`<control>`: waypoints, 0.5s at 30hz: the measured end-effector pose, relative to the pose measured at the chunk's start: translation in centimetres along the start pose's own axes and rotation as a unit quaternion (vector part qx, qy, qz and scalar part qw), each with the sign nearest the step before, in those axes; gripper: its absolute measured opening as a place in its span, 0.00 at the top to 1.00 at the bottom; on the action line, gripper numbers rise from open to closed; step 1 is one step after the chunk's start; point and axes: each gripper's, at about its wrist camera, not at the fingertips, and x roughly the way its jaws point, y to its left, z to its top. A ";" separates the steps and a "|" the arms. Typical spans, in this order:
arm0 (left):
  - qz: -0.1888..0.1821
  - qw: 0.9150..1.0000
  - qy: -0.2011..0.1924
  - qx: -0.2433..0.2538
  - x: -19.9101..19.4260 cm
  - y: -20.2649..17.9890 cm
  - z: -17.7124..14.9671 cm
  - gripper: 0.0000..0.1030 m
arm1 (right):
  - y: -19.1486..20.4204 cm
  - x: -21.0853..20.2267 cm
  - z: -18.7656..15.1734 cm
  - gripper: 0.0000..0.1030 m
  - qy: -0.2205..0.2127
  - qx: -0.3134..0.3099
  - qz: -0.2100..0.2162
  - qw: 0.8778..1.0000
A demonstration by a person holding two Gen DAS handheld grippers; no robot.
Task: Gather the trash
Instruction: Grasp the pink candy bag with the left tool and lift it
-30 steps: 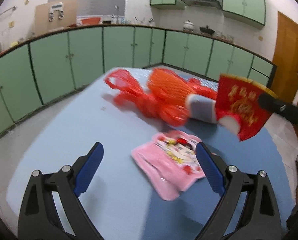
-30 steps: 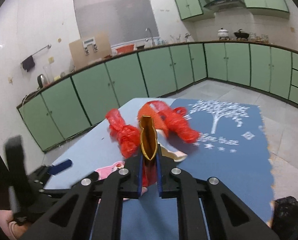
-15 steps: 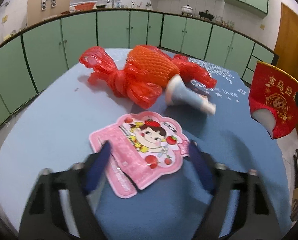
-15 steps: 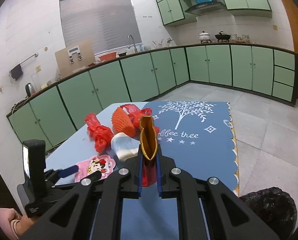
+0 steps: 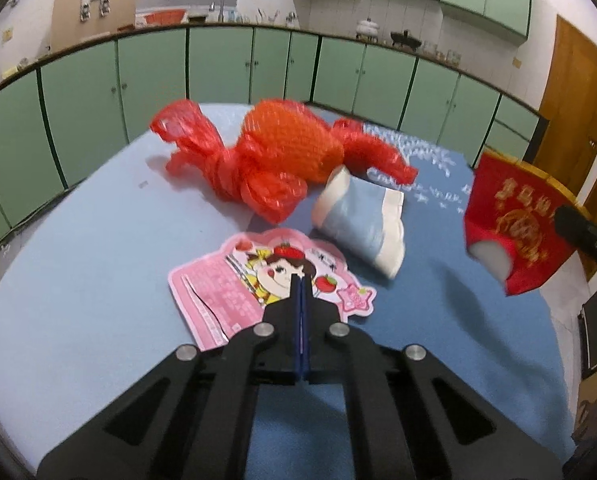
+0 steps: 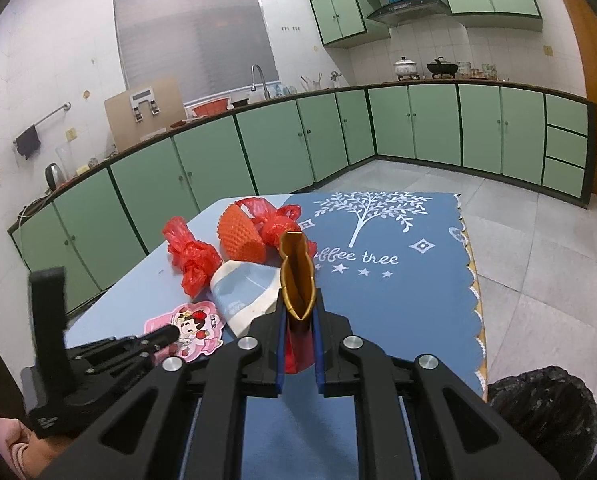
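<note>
A pink snack wrapper [image 5: 234, 284] with a cartoon girl lies flat on the blue table. My left gripper [image 5: 302, 280] is shut, its tips over the wrapper's near edge; whether it pinches the wrapper I cannot tell. It also shows in the right wrist view [image 6: 170, 332], tips at the wrapper [image 6: 190, 326]. My right gripper [image 6: 298, 312] is shut on a red and gold paper bag [image 6: 296, 276], held above the table; the bag shows at right in the left wrist view [image 5: 514, 220]. A crumpled blue-white paper cup [image 5: 362, 220], an orange foam net [image 5: 290, 148] and red plastic bags [image 5: 202, 152] lie beyond.
The table carries a blue cloth with a white tree print [image 6: 378, 248]. A black trash bag [image 6: 546, 412] sits on the floor at the table's right near corner. Green kitchen cabinets [image 6: 282, 148] line the walls behind.
My left gripper has gone from wide open to shut and moved down onto the pink wrapper. My right gripper has carried the red bag to the right, back from the trash pile.
</note>
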 end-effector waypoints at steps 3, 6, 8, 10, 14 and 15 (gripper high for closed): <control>-0.006 1.000 -0.025 -0.011 -1.7 0.6 0.1 1.00 | 0.3 0.0 -0.2 0.89 0.001 -0.003 0.001 1.000; -0.008 0.999 -0.037 -0.005 -3.0 1.0 0.1 1.00 | 0.5 0.2 -0.4 0.89 0.005 -0.005 0.003 1.000; -0.006 1.000 -0.019 -0.001 -2.6 1.2 0.0 0.99 | 0.6 0.3 -0.5 0.89 0.006 -0.005 0.004 1.000; -0.011 1.000 0.008 -0.010 -1.6 1.7 -0.2 0.73 | 0.6 0.4 -0.5 0.89 0.007 -0.005 0.005 1.000; -0.002 1.000 0.021 -0.023 -1.1 2.6 -0.6 0.30 | 0.8 0.6 -0.7 0.89 0.009 -0.008 0.007 1.000; -0.005 0.999 0.025 -0.024 -0.9 2.7 -0.6 0.28 | 0.8 0.6 -0.7 0.89 0.009 -0.008 0.007 1.000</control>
